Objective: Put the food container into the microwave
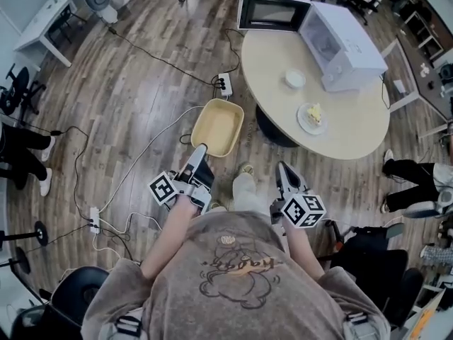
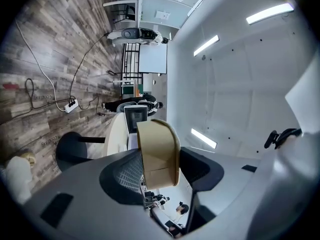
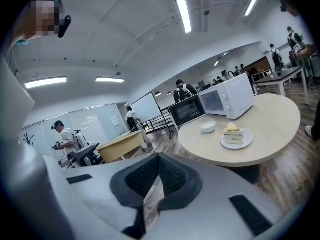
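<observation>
Holds the food container (image 1: 218,126) out over the wood floor (image 1: 127,112) in the left gripper (image 1: 200,151), which is clamped on its near short rim. Hangs clear of the round table (image 1: 354,129) — a strip of floor shows between the container's right side and the table edge. Has open floor to the left and ahead, crossed by cables (image 1: 157,57), with a power strip (image 1: 224,83) just beyond the far rim. Places the white microwave (image 1: 350,44) at the table's far edge, well apart from the container; a small bowl (image 1: 295,78) and a plate of cake (image 1: 312,117) sit nearer on the tabletop. Holds the right gripper (image 1: 284,170) low beside the body, jaws pressed together on nothing.

Cannot settle whether the dark-windowed panel (image 1: 272,10) left of the microwave is its open door or a separate unit. Hides the gripped rim under the jaws in head view. Gives only the container's end wall in left gripper view, seated between the jaws.

Shows the container open side up, roughly level — long axis running away from the body, far end angled slightly right, toward the table.
</observation>
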The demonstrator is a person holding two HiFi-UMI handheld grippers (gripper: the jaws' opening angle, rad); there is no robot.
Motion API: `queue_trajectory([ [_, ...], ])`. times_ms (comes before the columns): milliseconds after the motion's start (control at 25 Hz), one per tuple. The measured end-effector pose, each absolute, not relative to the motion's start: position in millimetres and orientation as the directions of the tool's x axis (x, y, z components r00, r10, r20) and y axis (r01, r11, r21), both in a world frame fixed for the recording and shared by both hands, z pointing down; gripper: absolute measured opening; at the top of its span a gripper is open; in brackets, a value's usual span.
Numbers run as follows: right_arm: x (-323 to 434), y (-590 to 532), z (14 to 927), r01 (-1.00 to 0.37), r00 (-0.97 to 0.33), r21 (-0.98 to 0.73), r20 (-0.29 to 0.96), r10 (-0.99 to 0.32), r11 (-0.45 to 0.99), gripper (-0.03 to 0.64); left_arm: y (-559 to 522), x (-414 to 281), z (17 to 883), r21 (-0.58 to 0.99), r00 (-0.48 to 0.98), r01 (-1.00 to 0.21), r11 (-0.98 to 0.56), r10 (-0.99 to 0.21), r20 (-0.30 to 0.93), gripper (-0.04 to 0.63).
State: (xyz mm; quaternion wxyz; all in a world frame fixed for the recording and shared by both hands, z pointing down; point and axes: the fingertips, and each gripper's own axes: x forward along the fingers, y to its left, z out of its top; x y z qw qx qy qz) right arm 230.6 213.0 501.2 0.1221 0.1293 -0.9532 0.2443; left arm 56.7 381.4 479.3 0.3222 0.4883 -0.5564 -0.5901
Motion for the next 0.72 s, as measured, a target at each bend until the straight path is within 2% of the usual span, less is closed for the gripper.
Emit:
queue_trajectory([
  [720,152.3,130.0,498.5,-0.313,-0.941,-0.438,0.265,-0.212,0.843,0.000,294.8,-16.8,484.0,0.968,-0.288,-0.149,-0.200,-0.928,-0.236,0.239],
])
